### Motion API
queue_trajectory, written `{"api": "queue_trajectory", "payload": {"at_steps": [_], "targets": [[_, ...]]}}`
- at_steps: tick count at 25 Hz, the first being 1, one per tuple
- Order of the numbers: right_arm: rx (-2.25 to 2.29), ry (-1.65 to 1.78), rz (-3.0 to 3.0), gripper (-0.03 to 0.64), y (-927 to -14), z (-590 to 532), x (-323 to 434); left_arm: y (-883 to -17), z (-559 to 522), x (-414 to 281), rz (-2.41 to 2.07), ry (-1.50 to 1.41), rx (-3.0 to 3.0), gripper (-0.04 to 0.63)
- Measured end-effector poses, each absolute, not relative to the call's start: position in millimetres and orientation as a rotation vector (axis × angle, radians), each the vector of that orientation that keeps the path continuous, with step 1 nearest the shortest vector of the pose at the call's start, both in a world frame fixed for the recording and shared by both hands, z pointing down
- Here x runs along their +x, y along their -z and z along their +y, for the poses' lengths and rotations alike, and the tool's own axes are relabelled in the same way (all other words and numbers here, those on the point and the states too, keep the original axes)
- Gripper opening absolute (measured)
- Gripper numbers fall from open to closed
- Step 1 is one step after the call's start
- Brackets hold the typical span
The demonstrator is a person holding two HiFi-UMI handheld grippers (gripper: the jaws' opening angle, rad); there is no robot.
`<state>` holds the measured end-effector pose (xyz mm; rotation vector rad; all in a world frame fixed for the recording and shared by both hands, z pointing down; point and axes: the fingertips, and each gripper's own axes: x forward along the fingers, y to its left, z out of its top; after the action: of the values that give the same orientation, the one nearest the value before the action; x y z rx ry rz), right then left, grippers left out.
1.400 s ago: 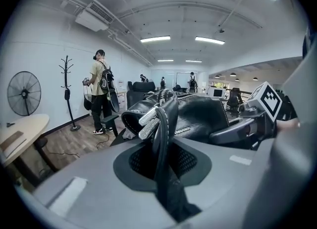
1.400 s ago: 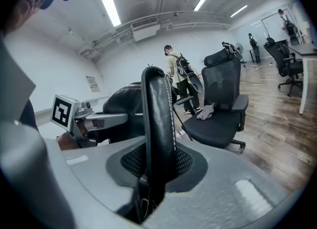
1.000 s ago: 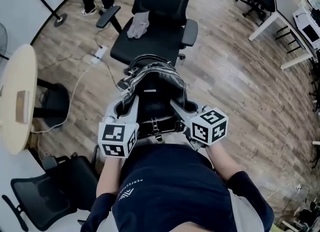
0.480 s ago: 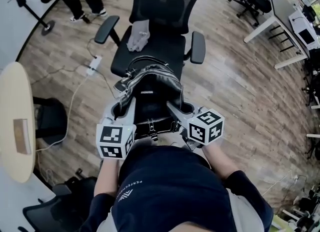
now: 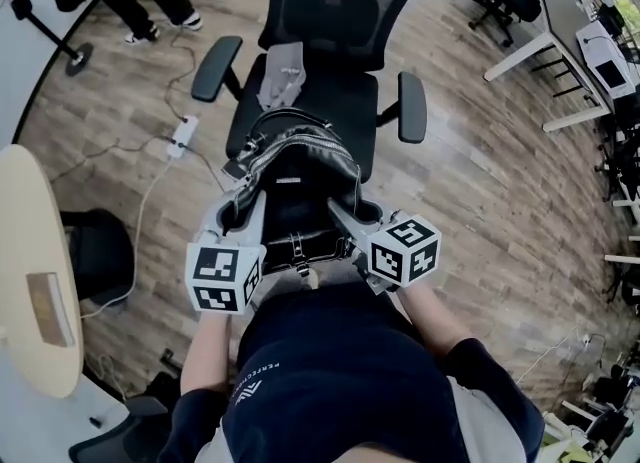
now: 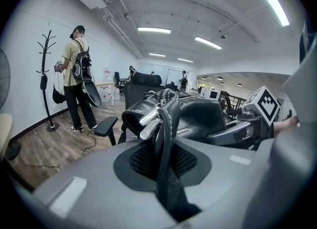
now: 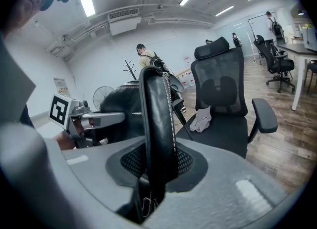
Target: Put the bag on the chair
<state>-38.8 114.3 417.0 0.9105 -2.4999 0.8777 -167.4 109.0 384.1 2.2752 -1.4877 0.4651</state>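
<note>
Hanging at the front seat edge of the black mesh office chair (image 5: 335,101): black leather bag (image 5: 305,186). Left gripper (image 5: 243,213) and right gripper (image 5: 345,216) jaws each pinch a strap. Crumpled white cloth (image 5: 283,69) at rear-left; seat front open.

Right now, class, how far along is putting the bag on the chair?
Done: left tool and right tool are each shut on a strap of the bag. In hand: the bag hangs before the chair. Left: set it on the seat, where a pale cloth lies, then release.

Blk bag (image 5: 300,201) w/ white stitching, blk chair (image 5: 340,101), grey cloth (image 5: 283,69), brown wood-grain floor (image 5: 480,181).
</note>
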Motion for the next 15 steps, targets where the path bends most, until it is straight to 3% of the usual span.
{"api": "queue_trajectory", "payload": {"at_steps": [15], "targets": [[0.924,-0.882,-2.477,0.08,-444.9,-22.9,-9.8,-411.2,-26.7,-138.6,-1.501,-0.503,2.229,0.077]]}}
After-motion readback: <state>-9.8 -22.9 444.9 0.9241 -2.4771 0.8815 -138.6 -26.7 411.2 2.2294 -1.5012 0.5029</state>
